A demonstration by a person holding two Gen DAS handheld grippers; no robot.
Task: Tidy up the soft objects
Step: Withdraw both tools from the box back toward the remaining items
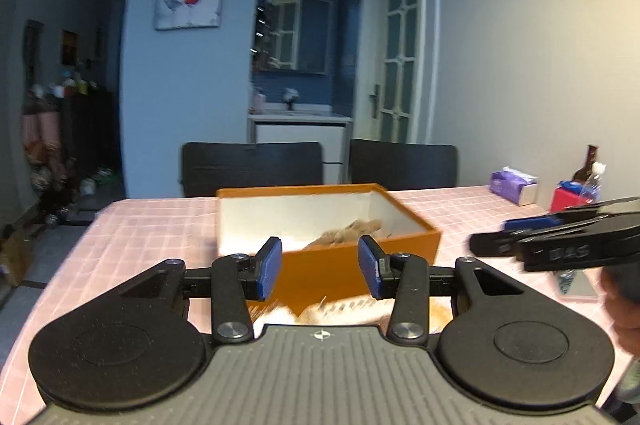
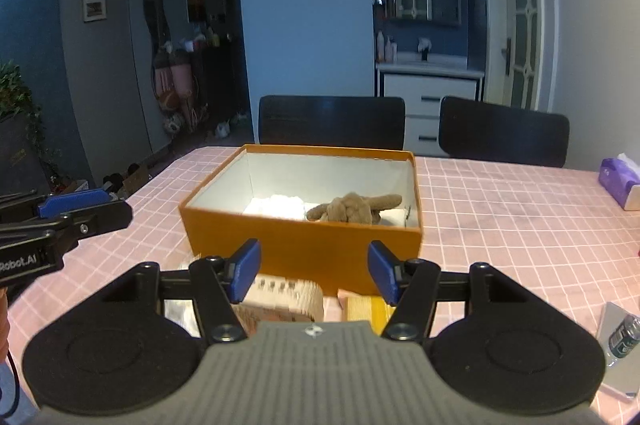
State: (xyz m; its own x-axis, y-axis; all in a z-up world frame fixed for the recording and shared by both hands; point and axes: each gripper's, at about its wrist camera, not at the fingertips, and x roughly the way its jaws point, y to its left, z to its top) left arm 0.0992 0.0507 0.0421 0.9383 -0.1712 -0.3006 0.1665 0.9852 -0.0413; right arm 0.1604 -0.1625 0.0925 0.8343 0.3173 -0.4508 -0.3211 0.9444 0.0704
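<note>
Two claws, left claw (image 1: 319, 267) and right claw (image 2: 314, 271), hover spread and empty. Orange box (image 2: 304, 245) at 12 o'clock holds a plush toy (image 2: 354, 209); folded cloths (image 2: 288, 295) at 6 o'clock await pinching next.

left gripper (image 1: 320, 267): jaws apart, empty | orange box (image 1: 344, 265): on pink checked tablecloth (image 1: 132, 237), brown plush toy (image 1: 352, 231) inside | right gripper (image 1: 490, 239): entered from right

Both wrist views facing orange box (image 2: 304, 249)

Folded cloths (image 2: 288, 299) sit partly hidden, perhaps towels, behind the right gripper (image 2: 314, 271).
</note>
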